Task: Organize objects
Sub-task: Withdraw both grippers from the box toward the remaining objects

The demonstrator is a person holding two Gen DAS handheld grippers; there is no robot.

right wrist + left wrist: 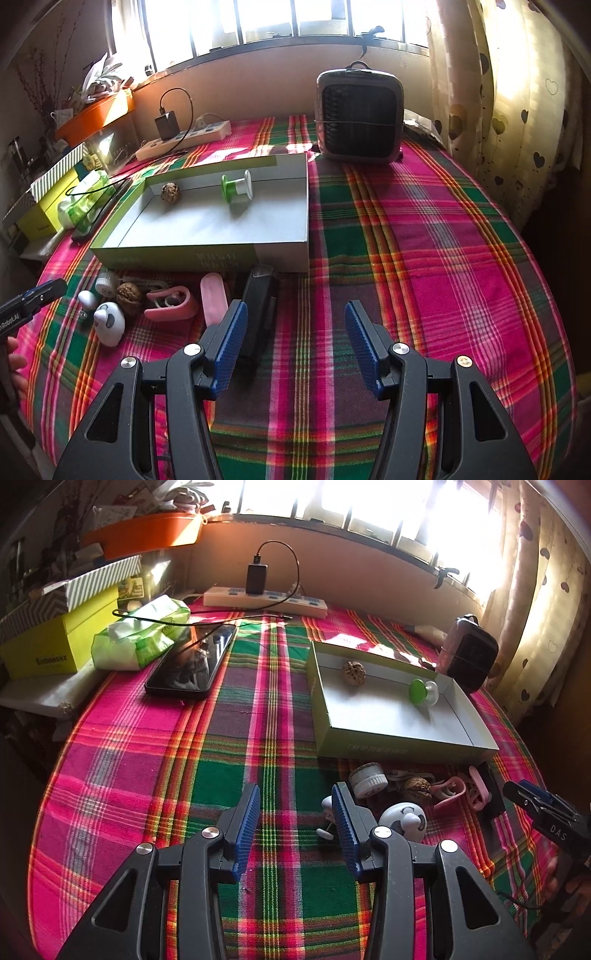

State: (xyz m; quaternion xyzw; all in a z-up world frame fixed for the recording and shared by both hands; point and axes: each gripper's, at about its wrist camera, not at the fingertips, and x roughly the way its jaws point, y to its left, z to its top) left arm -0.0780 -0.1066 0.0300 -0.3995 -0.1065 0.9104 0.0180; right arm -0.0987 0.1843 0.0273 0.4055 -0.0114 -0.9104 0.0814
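A shallow green-sided box (pixel 402 744) (pixel 199 254) lies open on the plaid cloth. Inside it are a walnut (pixel 353 671) (pixel 170 192) and a green-capped white spool (pixel 423 692) (pixel 236 187). In front of the box lies a cluster: a white cap (pixel 368 778) (pixel 106 283), a second walnut (pixel 417 789) (pixel 129 295), pink clips (pixel 450 792) (pixel 170 302), a white round toy (pixel 403 821) (pixel 109 323) and a black stapler (pixel 258 314). My left gripper (pixel 295 808) is open and empty, just left of the cluster. My right gripper (pixel 295 328) is open and empty, right of the stapler.
A black phone (pixel 192 662), a green tissue pack (pixel 142 637), stacked yellow and striped boxes (pixel 55 635) and a power strip (pixel 266 600) line the far left. A small heater (pixel 360 118) stands at the back. Curtains (pixel 517 110) hang on the right.
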